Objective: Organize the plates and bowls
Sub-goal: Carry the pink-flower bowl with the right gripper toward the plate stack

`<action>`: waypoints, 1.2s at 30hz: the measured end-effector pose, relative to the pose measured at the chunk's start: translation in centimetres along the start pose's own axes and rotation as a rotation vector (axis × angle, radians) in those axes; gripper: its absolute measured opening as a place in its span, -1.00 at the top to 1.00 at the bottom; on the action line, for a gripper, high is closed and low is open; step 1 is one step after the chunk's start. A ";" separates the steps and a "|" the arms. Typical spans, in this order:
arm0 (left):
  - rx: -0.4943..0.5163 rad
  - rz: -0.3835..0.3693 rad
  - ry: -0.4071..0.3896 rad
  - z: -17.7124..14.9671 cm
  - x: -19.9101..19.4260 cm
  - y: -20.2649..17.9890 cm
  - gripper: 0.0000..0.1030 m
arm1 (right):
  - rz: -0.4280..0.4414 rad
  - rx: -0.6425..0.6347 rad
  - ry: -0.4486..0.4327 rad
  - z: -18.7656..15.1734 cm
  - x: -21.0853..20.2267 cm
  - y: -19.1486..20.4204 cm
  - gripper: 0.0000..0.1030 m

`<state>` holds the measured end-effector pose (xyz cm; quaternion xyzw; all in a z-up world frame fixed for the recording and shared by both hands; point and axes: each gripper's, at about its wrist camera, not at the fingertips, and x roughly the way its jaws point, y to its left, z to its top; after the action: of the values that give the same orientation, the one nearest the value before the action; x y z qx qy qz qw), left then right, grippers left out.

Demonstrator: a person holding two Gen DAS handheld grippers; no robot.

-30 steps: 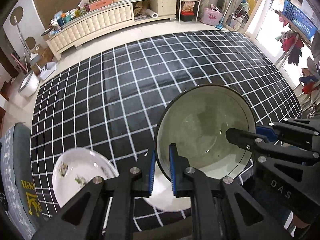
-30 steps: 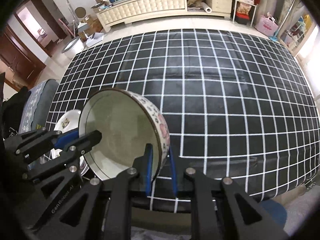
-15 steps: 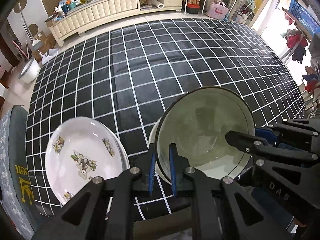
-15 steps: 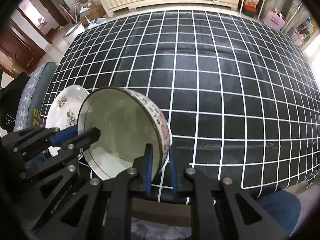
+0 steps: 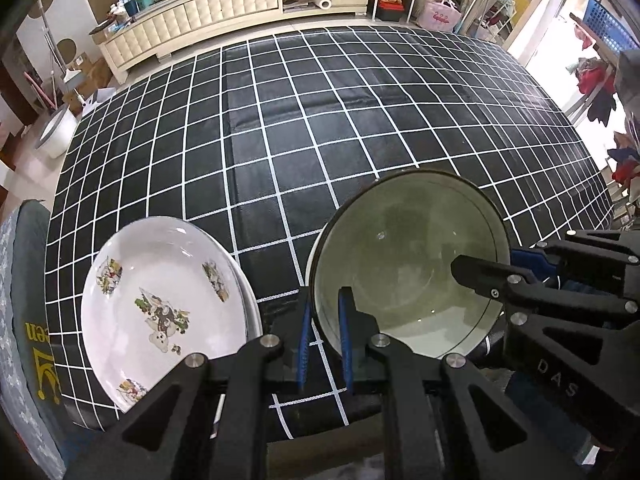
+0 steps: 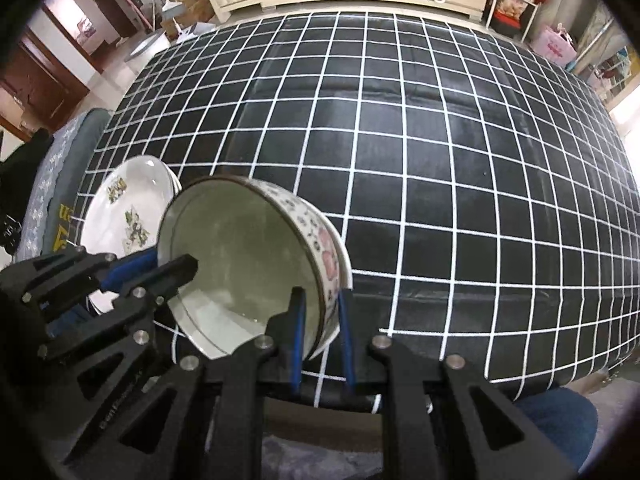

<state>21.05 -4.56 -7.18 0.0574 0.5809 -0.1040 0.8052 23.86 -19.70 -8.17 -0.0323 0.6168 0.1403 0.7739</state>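
- While both claws pinch it, the bowl (image 5: 408,268) hangs tilted over the near table edge: the left gripper (image 5: 323,336) is clamped on its left rim, the right gripper (image 6: 320,340) on its flowered right wall.
- Just left of the bowl, a plate (image 5: 160,300) with cartoon prints lies on the black grid tablecloth (image 5: 320,120).

The left black two-finger gripper with blue pads (image 5: 324,340) points steeply down, its jaws drawn close together and pinching the near rim of the floral ceramic bowl with a pale green inside (image 5: 408,264). The right black two-finger gripper with blue pads (image 6: 320,340) points steeply down too, clamped on the opposite rim, one pad inside the wall and one outside. A knee in blue denim (image 6: 556,420) shows below it.
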 end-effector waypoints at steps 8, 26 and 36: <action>0.007 0.011 -0.015 0.1 -0.3 0.0 0.78 | 0.003 -0.005 -0.004 0.0 -0.4 -0.1 0.60; -0.050 0.014 -0.055 0.8 -0.3 1.8 0.42 | 0.100 0.110 -0.039 1.2 0.8 -3.9 -0.05; -0.047 0.023 -0.040 0.6 1.1 1.8 0.26 | 0.140 0.147 -0.020 0.9 2.1 -4.9 -0.26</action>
<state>22.35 -3.07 -8.04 0.0431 0.5663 -0.0825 0.8189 26.38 -23.84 -10.55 0.0690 0.6183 0.1487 0.7686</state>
